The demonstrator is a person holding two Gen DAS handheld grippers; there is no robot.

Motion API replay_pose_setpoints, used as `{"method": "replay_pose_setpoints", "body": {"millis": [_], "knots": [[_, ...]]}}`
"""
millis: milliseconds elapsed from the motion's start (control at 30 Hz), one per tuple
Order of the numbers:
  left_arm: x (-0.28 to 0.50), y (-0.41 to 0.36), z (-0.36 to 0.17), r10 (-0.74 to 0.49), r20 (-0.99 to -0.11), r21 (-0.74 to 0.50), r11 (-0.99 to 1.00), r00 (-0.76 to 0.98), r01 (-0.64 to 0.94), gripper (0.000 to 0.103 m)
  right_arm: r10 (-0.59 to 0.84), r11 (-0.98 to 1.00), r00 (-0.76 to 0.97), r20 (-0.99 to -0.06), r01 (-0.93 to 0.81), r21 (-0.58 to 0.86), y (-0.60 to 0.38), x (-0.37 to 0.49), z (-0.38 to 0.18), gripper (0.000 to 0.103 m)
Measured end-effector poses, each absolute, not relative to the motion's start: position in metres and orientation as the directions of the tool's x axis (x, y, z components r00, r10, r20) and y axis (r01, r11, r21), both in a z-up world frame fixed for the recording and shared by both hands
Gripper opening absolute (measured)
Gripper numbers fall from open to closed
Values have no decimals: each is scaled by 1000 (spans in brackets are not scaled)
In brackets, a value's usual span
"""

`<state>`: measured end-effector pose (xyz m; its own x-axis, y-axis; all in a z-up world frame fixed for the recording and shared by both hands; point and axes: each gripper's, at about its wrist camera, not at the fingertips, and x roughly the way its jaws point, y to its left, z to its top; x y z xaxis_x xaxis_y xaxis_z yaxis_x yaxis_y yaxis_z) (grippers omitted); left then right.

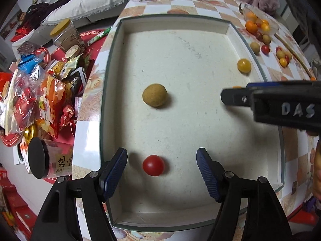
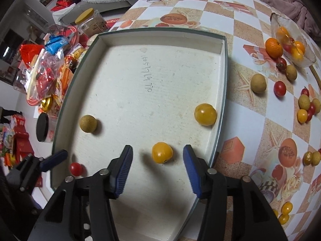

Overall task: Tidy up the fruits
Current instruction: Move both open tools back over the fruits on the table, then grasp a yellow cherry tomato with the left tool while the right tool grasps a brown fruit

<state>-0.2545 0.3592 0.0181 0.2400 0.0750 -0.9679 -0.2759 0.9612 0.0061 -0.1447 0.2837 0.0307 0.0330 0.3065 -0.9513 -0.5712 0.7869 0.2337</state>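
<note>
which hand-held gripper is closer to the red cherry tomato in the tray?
Left. The left hand-held gripper stands open with the red cherry tomato between its fingers, untouched. The right hand-held gripper sits further along the tray, open around an orange fruit.

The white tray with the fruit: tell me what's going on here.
A person holds two grippers over the white tray, sorting fruit into it. The left gripper stands open around a red cherry tomato; the right gripper stands open around an orange cherry tomato. A longan and a yellow tomato already lie inside. More fruit waits on the tablecloth.
</note>
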Motion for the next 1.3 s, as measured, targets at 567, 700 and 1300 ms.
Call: {"method": "replay_pose_setpoints", "body": {"millis": [567, 700, 1300], "knots": [[-230, 312, 40, 57, -960, 13, 987, 274, -159, 73, 307, 906, 151, -940, -350, 240, 185, -122, 55, 90], [-216, 286, 53, 14, -951, -23, 993, 309, -117, 73, 266, 939, 160, -951, -265, 218, 144, -121, 47, 90], [-184, 152, 45, -133, -954, -102, 987, 270, 126, 73, 165, 986, 193, -967, -49, 158, 7, -110, 33, 90]]}}
